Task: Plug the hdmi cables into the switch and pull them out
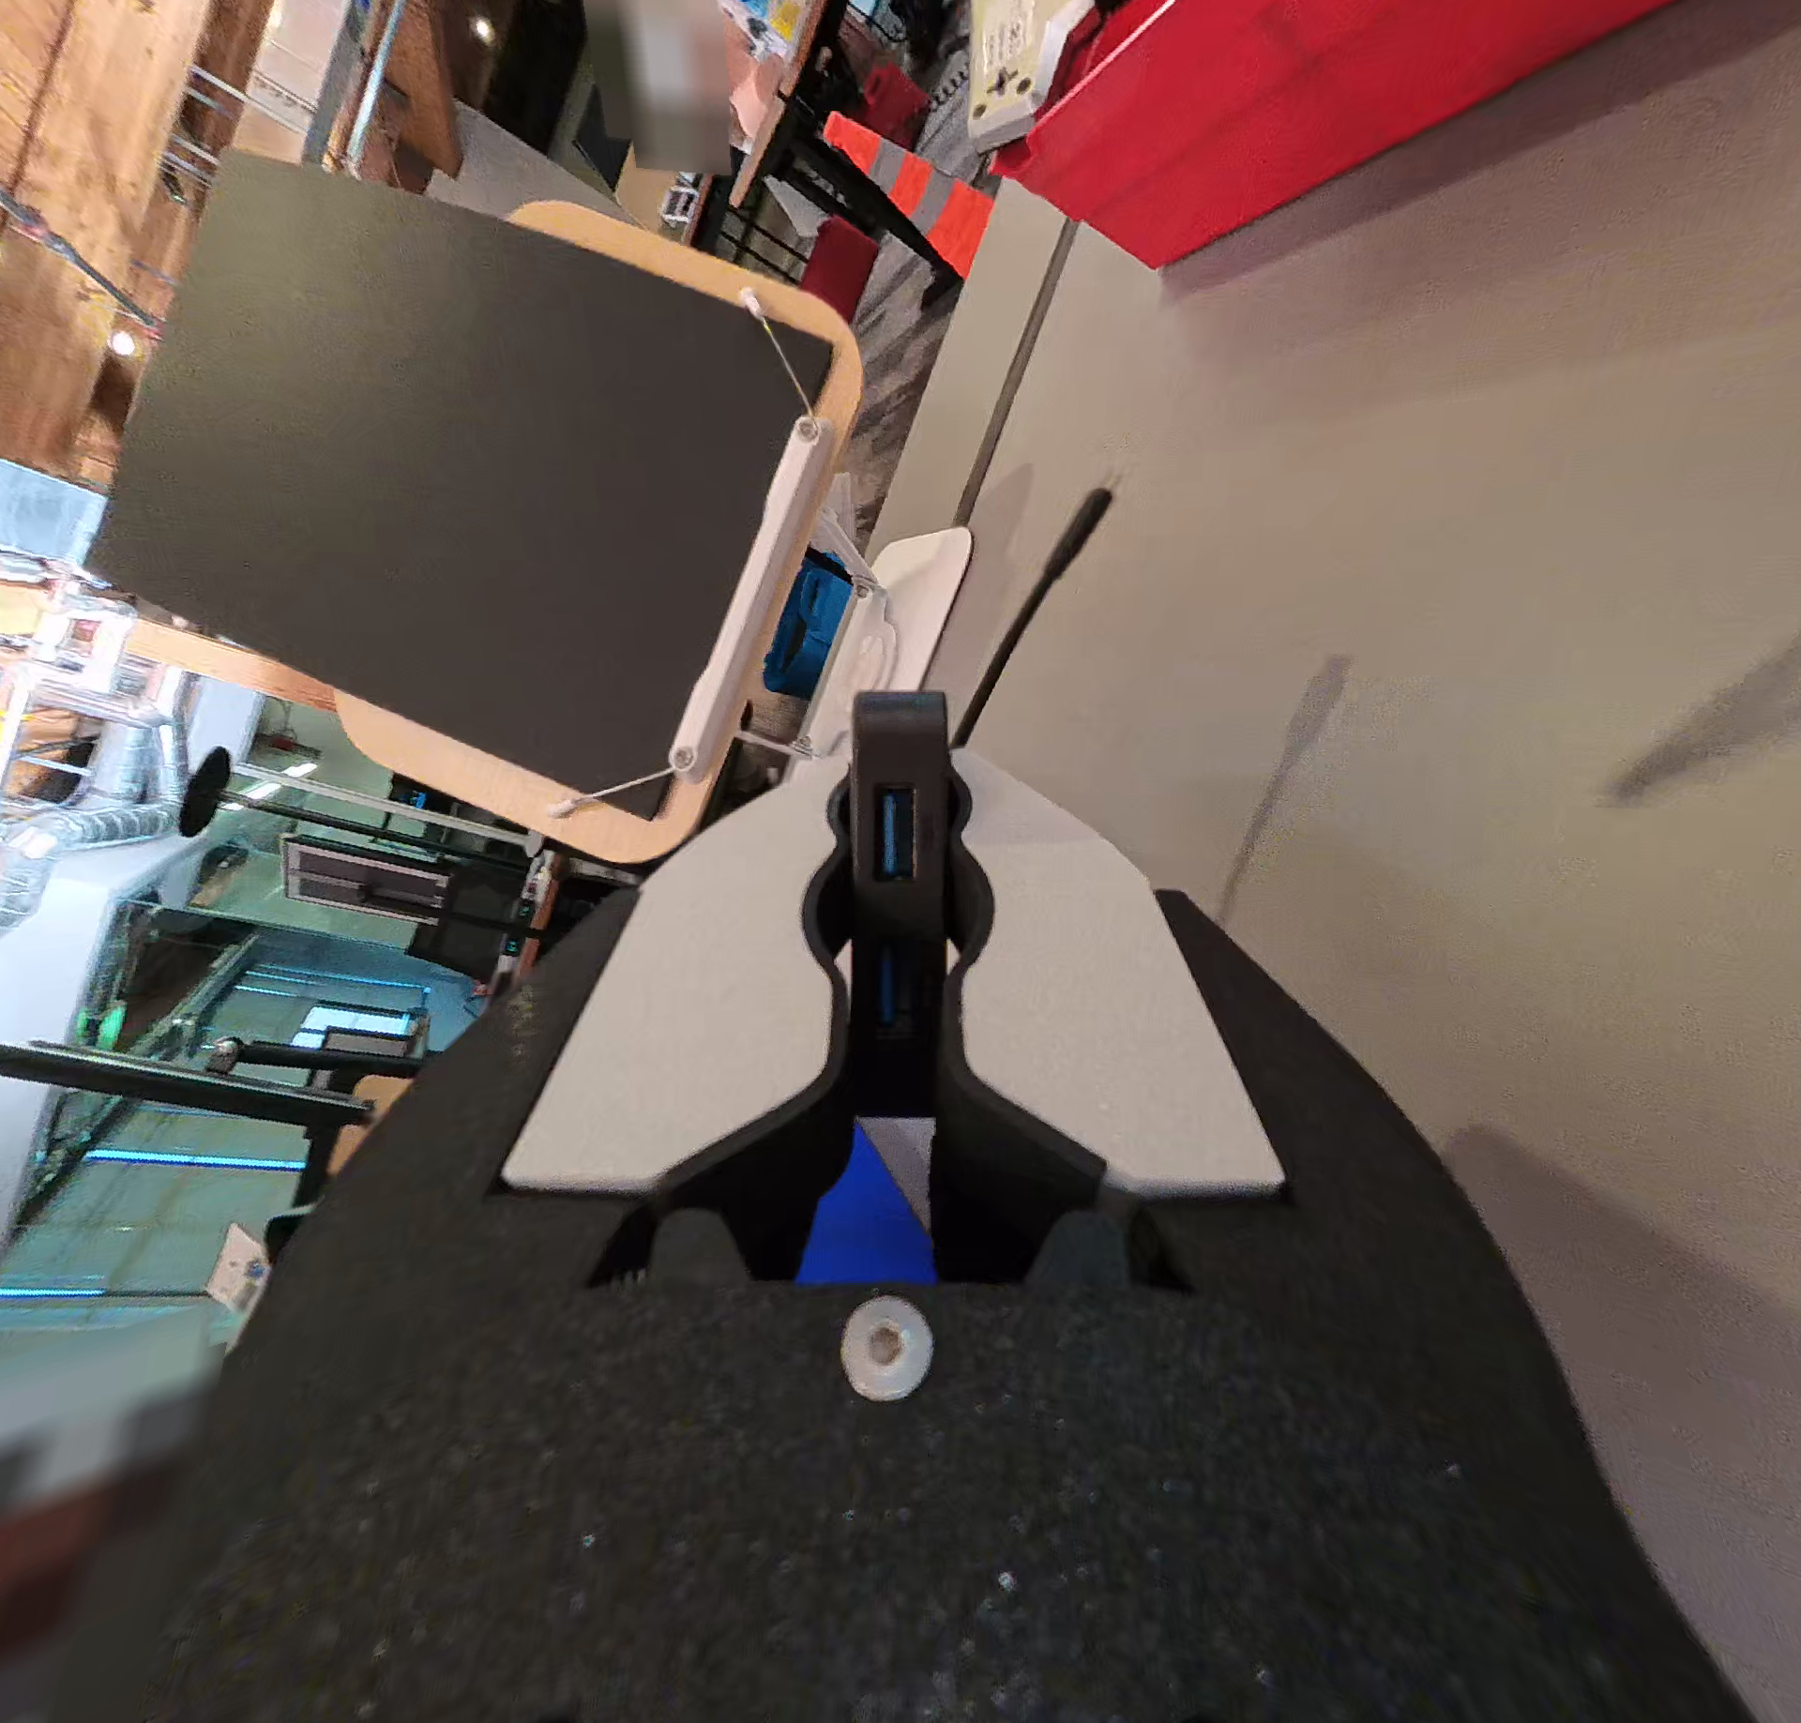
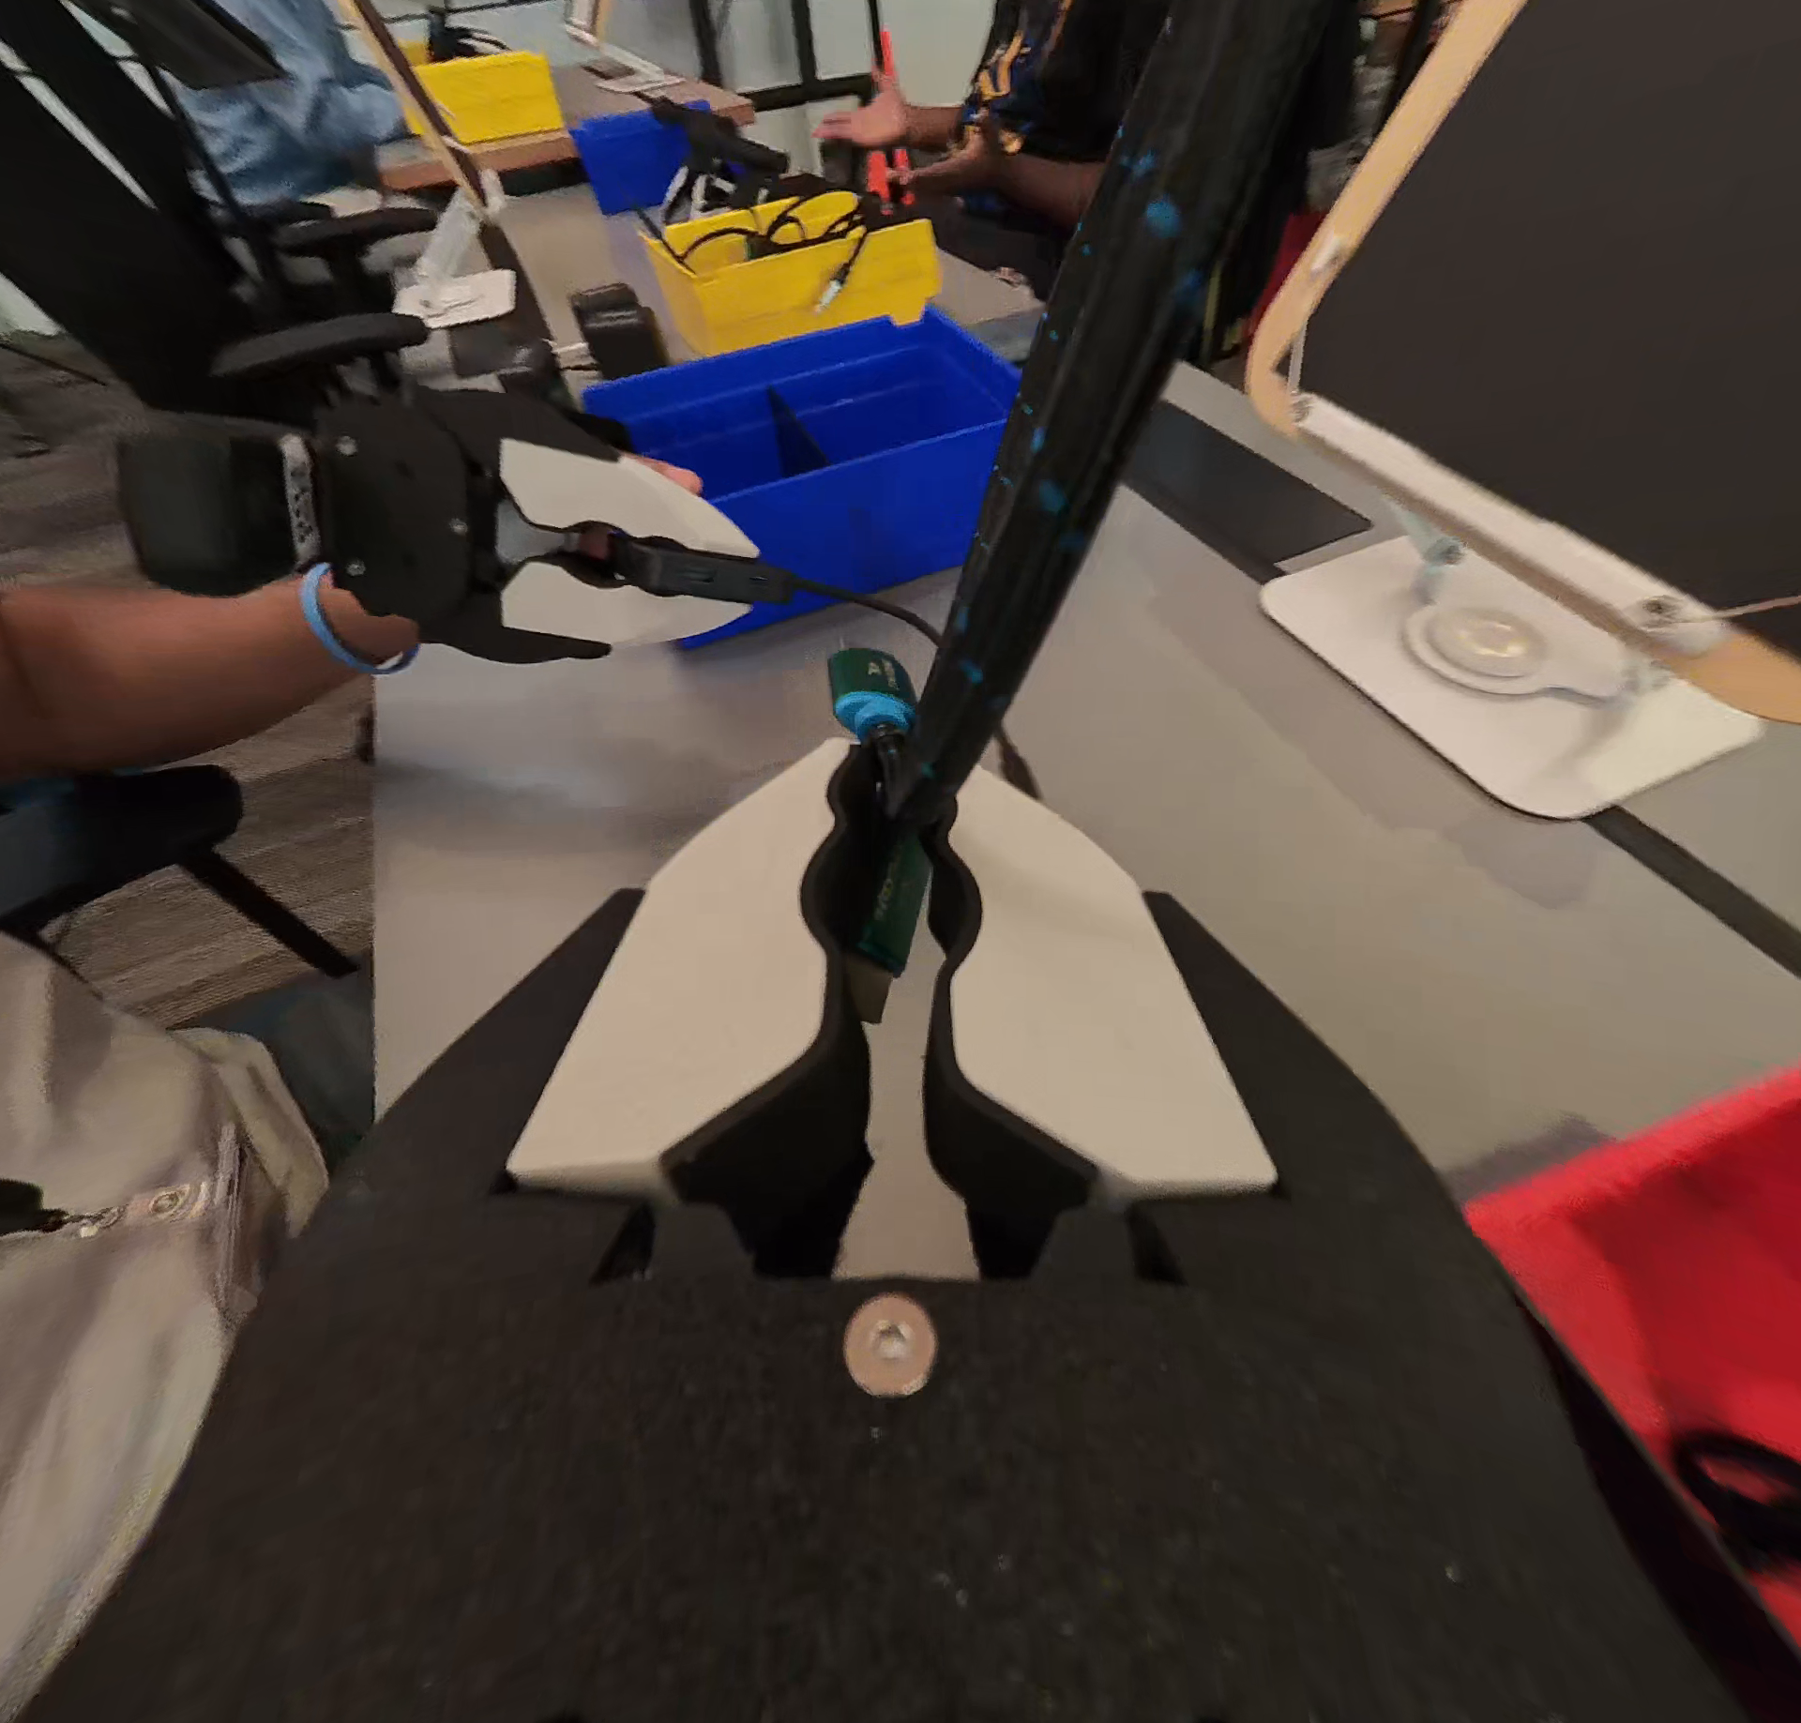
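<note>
Two grips are set: my left gripper (image 1: 897, 858) clamps the switch (image 1: 899, 848) above the table (image 1: 1364, 799), my right gripper (image 2: 882, 858) pinches a green plug (image 2: 889, 906) (metal tip facing me). I'd turn the plug toward a port, square it, then push straight.
</note>
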The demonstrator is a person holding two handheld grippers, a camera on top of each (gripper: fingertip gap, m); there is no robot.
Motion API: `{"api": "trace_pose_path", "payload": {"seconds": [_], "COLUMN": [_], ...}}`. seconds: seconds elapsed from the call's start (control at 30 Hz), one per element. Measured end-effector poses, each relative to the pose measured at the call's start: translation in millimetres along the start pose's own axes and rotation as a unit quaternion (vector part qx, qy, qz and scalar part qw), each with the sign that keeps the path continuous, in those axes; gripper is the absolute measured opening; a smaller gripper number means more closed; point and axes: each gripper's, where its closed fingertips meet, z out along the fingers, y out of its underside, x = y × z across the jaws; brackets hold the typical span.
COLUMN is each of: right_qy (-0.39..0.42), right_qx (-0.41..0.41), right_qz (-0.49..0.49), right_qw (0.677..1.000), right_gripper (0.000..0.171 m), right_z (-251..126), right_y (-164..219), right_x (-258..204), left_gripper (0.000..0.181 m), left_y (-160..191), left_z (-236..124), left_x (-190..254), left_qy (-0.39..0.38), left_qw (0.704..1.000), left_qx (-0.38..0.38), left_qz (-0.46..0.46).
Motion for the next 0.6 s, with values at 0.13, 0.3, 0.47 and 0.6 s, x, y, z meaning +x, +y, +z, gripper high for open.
{"api": "trace_pose_path", "payload": {"seconds": [0.13,0.3,0.47,0.6], "right_qy": [0.116,0.167,0.234,0.223], "right_qx": [-0.06,-0.232,-0.504,-0.601], "right_qz": [-0.02,0.048,-0.18,-0.378], "right_qw": [0.991,0.957,0.812,0.668], "right_gripper": [0.009,0.01,0.01,0.011], "right_z": [-52.3,-117.5,-170.0,-171.6], "right_y": [6.9,87.6,165.5,192.0], "right_x": [36.2,74.0,120.2,140.5], "left_gripper": [0.013,0.013,0.013,0.013], "left_y": [-14.0,-17.0,-20.9,-25.0], "left_z": [-3.8,-6.4,-7.2,-8.7], "left_x": [4.7,9.2,4.3,3.9], "left_qy": [-0.017,-0.016,-0.016,-0.019], "left_qw": [1.0,1.0,1.0,1.0], "left_qx": [0.006,0.001,0.005,0.006], "left_qz": [0.019,0.01,-0.006,-0.002]}}
